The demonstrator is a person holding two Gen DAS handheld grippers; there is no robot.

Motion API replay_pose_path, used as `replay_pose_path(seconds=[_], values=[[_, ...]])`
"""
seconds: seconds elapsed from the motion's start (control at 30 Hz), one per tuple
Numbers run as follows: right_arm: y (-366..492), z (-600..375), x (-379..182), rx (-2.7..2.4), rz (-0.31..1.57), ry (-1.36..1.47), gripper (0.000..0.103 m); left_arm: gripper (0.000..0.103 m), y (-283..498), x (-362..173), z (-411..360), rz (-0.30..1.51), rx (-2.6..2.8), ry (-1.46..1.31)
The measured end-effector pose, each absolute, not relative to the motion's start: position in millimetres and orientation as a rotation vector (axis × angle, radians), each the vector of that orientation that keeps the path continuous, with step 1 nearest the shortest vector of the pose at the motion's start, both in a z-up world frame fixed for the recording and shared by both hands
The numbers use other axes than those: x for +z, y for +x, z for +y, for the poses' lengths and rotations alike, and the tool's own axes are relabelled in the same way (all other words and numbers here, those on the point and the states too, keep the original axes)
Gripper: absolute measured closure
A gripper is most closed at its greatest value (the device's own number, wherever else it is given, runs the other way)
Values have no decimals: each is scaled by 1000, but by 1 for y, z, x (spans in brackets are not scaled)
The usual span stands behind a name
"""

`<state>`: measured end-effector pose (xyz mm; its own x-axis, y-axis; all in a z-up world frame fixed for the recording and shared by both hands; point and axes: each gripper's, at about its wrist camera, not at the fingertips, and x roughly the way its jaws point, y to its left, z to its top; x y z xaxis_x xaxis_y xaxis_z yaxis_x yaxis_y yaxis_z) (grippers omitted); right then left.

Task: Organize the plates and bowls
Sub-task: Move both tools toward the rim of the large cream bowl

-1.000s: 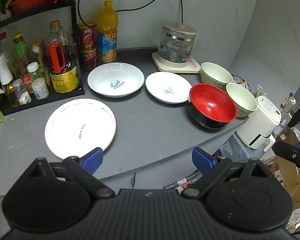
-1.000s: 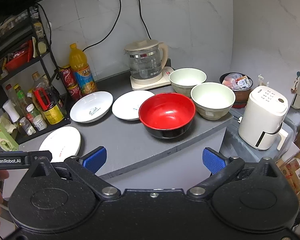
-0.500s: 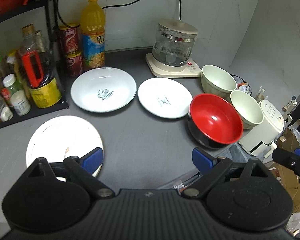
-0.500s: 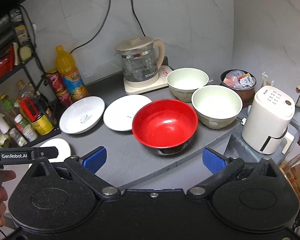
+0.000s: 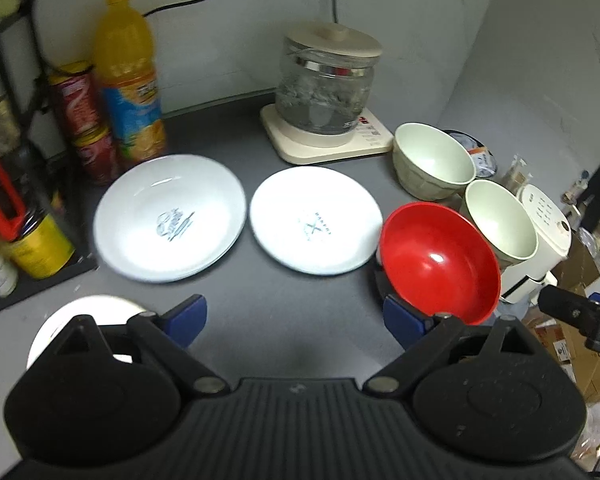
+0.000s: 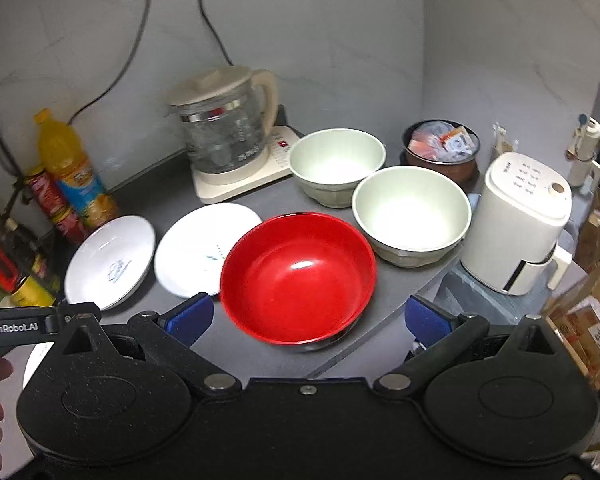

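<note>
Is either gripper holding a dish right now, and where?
Nothing held. Left gripper and right gripper are both open above the grey countertop.

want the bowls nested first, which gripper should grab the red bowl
Right. The right gripper is open with the red bowl centred just ahead of it. The left gripper, also open, faces the plates, the bowl off to its right.
</note>
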<state>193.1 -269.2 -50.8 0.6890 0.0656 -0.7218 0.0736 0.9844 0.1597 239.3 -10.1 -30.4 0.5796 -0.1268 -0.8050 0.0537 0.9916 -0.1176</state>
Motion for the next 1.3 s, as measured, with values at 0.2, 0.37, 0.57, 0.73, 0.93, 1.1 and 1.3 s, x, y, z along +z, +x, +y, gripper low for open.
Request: replay_pose_path(seconds=[0.2,0.37,0.57,0.73,0.93,1.1,1.3], values=[[210,-276,-59,-77,846,224,0,9,271,-38,-20,970,-151,-33],[222,-285,-61,-96,856,232,0,9,287,-35,-30,971,-181,-20],[240,-306,-65,-97,864,246,0,9,307,-38,-47,987,-183,-34],[254,-330,-66,-78,858,255,0,10,321,-35,-73,996,-189,-44],[272,-360,-64,-34,860,240,0,11,333,-33,-105,1004,-187,-93],[284,-381,-70,13,856,252,1,11,342,-33,-135,1004,-196,-100],[301,-403,-86,38,879,259,14,17,354,-37,-168,999,-209,-103]])
